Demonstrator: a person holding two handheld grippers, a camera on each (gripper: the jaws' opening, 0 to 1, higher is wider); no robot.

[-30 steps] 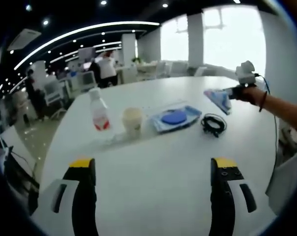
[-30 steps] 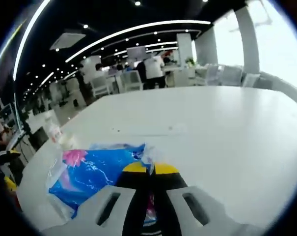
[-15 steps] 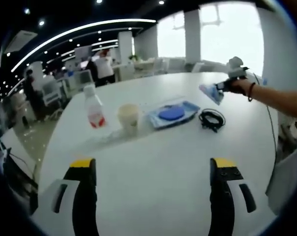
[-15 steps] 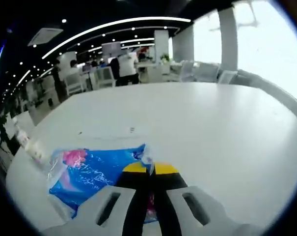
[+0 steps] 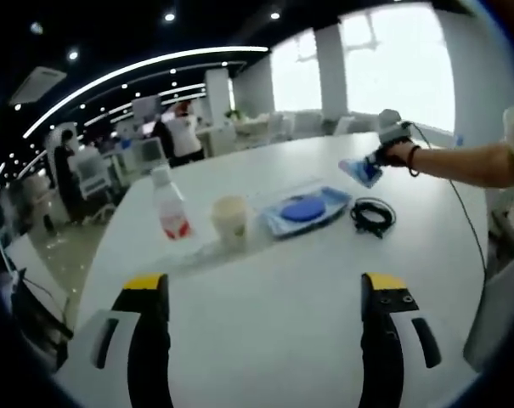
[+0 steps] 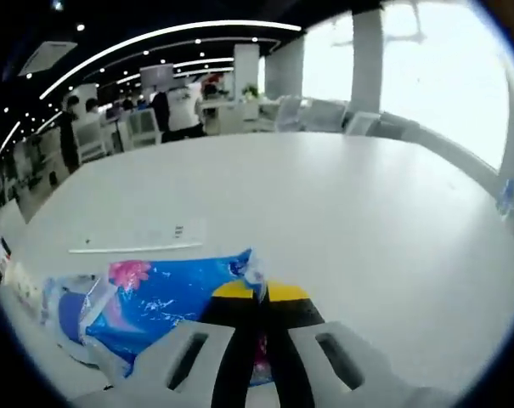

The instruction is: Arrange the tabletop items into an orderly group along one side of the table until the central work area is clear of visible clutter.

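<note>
- Here, the left hand-held gripper (image 5: 261, 293) hangs over the white worktop (image 5: 265, 306) with its yellow-tipped jaws spread wide and nothing between them
- Beyond it, a row of things stands on the worktop; taking the paper cup (image 5: 231, 220) as the landmark, a clear plastic bottle (image 5: 171, 205) with a red label and white cap stands upright just to the cup's left
- To the cup's right lies a flat clear packet with a blue round disc (image 5: 306, 208), near the cup but apart from it
- Further right of the cup, past that packet, lies a coiled black cable (image 5: 373, 215)
- Well to the right of the cup and farther back, the right hand-held gripper (image 5: 374, 159) comes in, held by a person's hand with a dark wristband; it carries the blue wrapper (image 5: 358, 171) above the worktop
- In the right gripper view, the right hand-held gripper (image 6: 261, 293) has its jaws pressed together on the corner of the blue wrapper (image 6: 167, 297), which is blue and pink with a clear plastic edge and hangs to the left of the jaws
- Beneath the wrapper, a clear flat strip (image 6: 138, 238) lies on the worktop (image 6: 341, 212)
- Whether the wrapper touches the worktop cannot be told
- Behind the worktop is an open office with desks, chairs, and people standing far off
</note>
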